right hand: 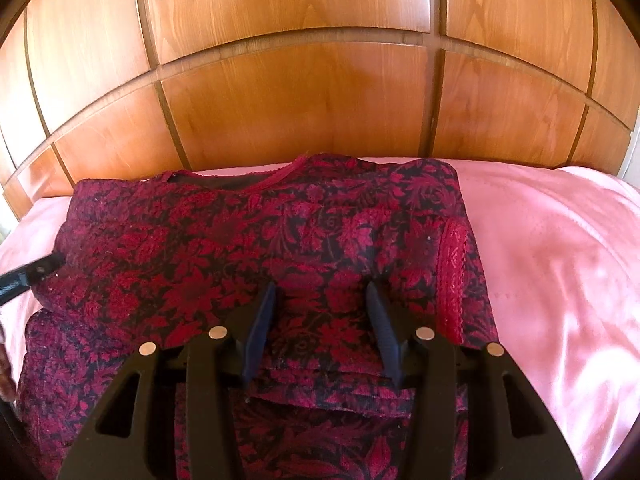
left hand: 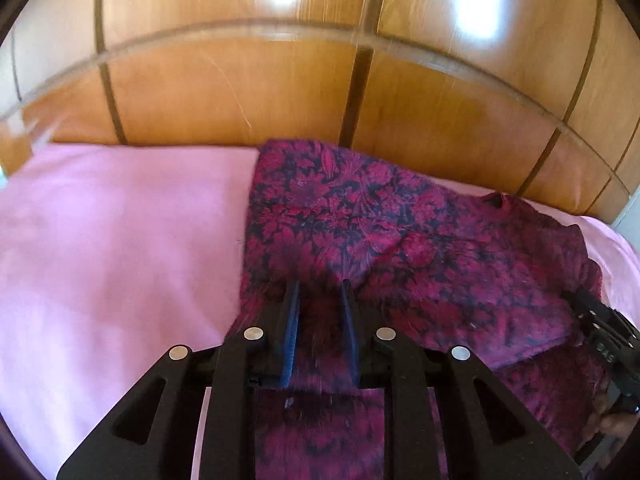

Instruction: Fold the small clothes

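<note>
A dark red floral garment lies on a pink bed sheet, partly folded, its neckline toward the wooden headboard. My left gripper is over the garment's left part, jaws a little apart with cloth between and under them. My right gripper is open over the folded upper layer near a lace-trimmed sleeve cuff. The right gripper also shows at the right edge of the left wrist view. The left gripper's tip shows at the left edge of the right wrist view.
A wooden panelled headboard rises right behind the garment. The pink sheet stretches to the right of the garment and to its left.
</note>
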A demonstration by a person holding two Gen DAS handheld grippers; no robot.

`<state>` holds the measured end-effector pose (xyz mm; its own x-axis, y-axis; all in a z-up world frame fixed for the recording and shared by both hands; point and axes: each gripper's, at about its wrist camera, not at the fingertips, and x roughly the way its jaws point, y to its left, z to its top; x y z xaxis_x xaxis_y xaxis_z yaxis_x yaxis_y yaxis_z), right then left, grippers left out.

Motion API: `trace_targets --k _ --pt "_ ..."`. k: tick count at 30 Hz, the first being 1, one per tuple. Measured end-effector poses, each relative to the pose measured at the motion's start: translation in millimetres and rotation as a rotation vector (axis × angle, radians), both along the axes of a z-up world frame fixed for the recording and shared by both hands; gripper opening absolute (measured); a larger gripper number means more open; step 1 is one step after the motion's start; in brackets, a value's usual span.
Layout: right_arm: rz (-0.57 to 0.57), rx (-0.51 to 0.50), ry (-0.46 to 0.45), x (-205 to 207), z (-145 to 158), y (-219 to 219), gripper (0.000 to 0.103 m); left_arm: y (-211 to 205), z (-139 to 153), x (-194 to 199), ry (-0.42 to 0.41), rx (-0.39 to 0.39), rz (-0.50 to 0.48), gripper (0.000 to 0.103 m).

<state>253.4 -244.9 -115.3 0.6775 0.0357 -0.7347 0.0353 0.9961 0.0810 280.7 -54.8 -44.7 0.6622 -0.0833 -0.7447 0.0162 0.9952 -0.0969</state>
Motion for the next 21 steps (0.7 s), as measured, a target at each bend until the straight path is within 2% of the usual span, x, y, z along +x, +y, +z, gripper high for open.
trace_targets --k 1,3,7,9,15,17,21 --pt "-0.001 0.000 0.001 0.0 0.5 0.3 0.047 0.7 4.3 -0.3 -0.015 0.005 -0.001 0.027" --pt "-0.001 -0.007 -0.001 -1.1 3.6 2.0 0.048 1.2 20.1 -21.5 -0.073 0.012 0.005 0.047" --pt "-0.003 0.016 0.002 -9.7 13.0 1.6 0.060 2.0 38.5 -50.5 -0.135 0.024 -0.002 0.048" --pt "-0.013 0.055 -0.006 -18.5 21.3 -3.1 0.063 3.2 46.2 -67.0 -0.162 0.023 -0.003 0.048" --pt "-0.099 0.165 -0.021 -34.0 34.2 -29.8 0.061 2.1 55.8 -89.7 -0.194 0.014 -0.001 0.048" --pt "-0.124 0.162 -0.005 -31.2 32.3 -34.3 0.055 2.6 56.8 -92.0 -0.194 0.016 0.002 0.048" --pt "-0.170 0.137 -0.015 -29.5 35.4 -35.6 0.055 8.0 55.2 -102.1 -0.195 0.018 0.010 0.048"
